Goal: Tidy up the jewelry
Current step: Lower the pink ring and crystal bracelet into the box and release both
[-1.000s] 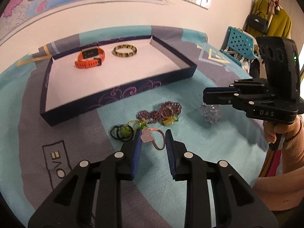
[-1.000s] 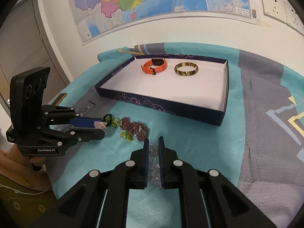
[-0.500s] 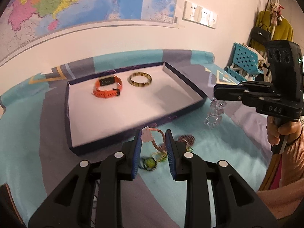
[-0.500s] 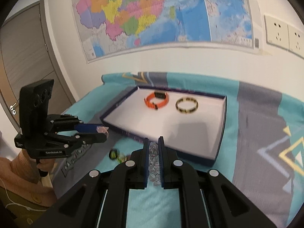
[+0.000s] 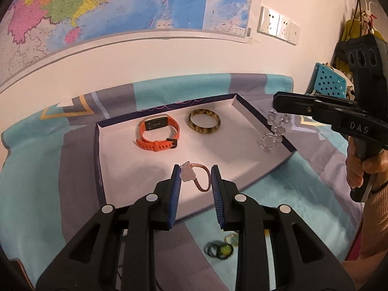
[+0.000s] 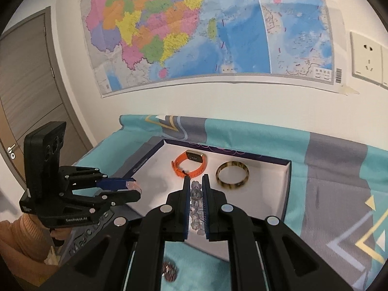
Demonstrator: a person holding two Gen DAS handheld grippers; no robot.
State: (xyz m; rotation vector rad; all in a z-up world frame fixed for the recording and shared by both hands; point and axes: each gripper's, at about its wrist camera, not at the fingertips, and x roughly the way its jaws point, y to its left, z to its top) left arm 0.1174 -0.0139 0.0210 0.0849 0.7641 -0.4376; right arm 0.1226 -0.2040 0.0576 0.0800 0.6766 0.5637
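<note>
Left gripper (image 5: 195, 178), lower centre of the left wrist view: fingers part-closed, pinching a pink cord bracelet w/ pale flower charm (image 5: 197, 175). Charm sat against the left pad; cord loop bowed toward the right pad. Bracelet hung in the air over the near part of the tray (image 5: 245, 167), not yet on its white floor.

Right gripper (image 6: 195, 202), lower centre of the right wrist view: fingers pressed nearly together on a clear bead bracelet (image 6: 196, 203). In the left wrist view the beads dangled from the gripper tip at centre right, above the tray's right wall.

Already in tray, toward the upper centre: orange watch band (image 5: 158, 133) and, just beside it to the right, a tortoiseshell bangle (image 5: 204, 121). Outside the tray, at the bottom of the left wrist view: small dark rings w/ a green bead (image 5: 219, 249) on the patterned cloth (image 5: 43, 174). A reddish bead cluster (image 6: 169, 270) showed at the bottom of the right wrist view.

Risks (judgement):
- Pink cord held mainly at the charm; a slack pinch could let it slip early and fall on the near wall or outside.
- Clear beads hung over the right wall; release there could drape them across the rim.
- Both grippers were over one tray, so they might collide.
- A low release might nudge the watch band or bangle.
</note>
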